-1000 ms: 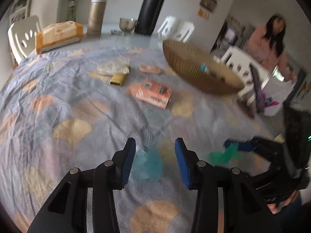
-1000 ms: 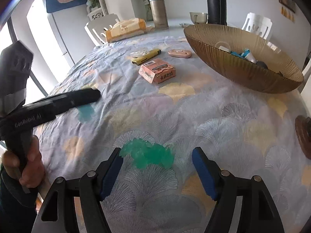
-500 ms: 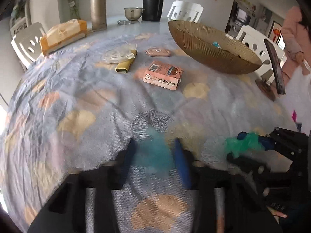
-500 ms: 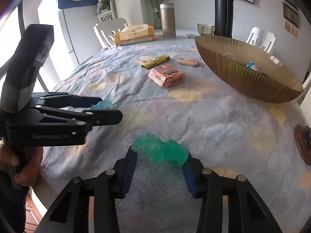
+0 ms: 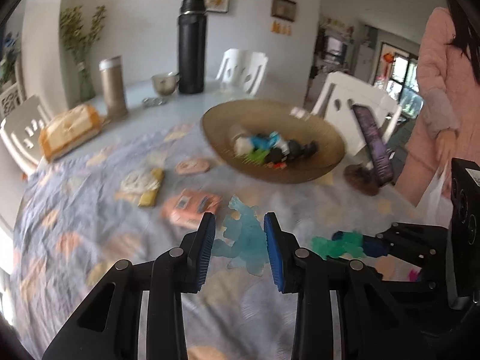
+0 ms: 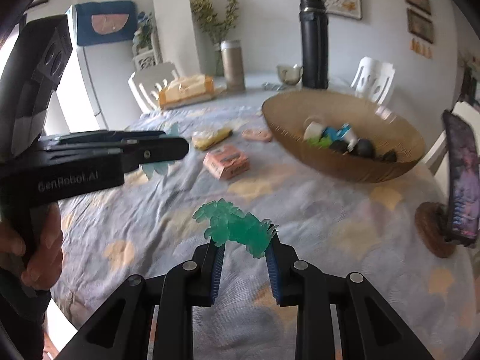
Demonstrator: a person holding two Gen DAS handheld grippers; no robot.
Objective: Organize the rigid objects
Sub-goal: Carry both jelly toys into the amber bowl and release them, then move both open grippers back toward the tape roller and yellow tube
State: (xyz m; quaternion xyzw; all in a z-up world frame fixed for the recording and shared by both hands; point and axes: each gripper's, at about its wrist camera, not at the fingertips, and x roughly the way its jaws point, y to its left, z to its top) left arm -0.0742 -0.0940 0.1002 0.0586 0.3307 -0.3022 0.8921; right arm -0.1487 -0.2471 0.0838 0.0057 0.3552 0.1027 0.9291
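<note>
Dining room with white walls and framed pictures, and a big table [image 6: 315,210] under a blue-grey cloth with fan prints. Left gripper [image 5: 240,240] has its blue pads squeezed onto a see-through blue toy [image 5: 244,240], held up off the cloth, looks like some spiky creature, though it's a bit blurry. Right gripper [image 6: 244,255] is clamped on a green toy [image 6: 237,228] the same way, the figure sticking out past the fingertips and tilted toward 10 o'clock. From the left camera the right gripper sits at about 3 o'clock with the green toy poking out of it; from the right camera the left gripper is at 9 o'clock, with a bare hand [image 6: 36,252] on its handle. Brown bowl [image 6: 345,141] sits at roughly 1 o'clock in both views, already holding a pile of small stuff: white, blue, green and black bits. Between the grippers and the bowl there's a pink box [image 6: 226,162] lying flat, a yellow packet [image 6: 211,138] past it, and a small pink case [image 6: 256,135] near the bowl's rim. Far end at 12 o'clock has a tall black flask [image 6: 313,45], a gold tumbler [image 6: 232,64] and a tissue box [image 6: 186,90]. Someone in pink [image 5: 435,105] stands at the left camera's 2 o'clock.
</note>
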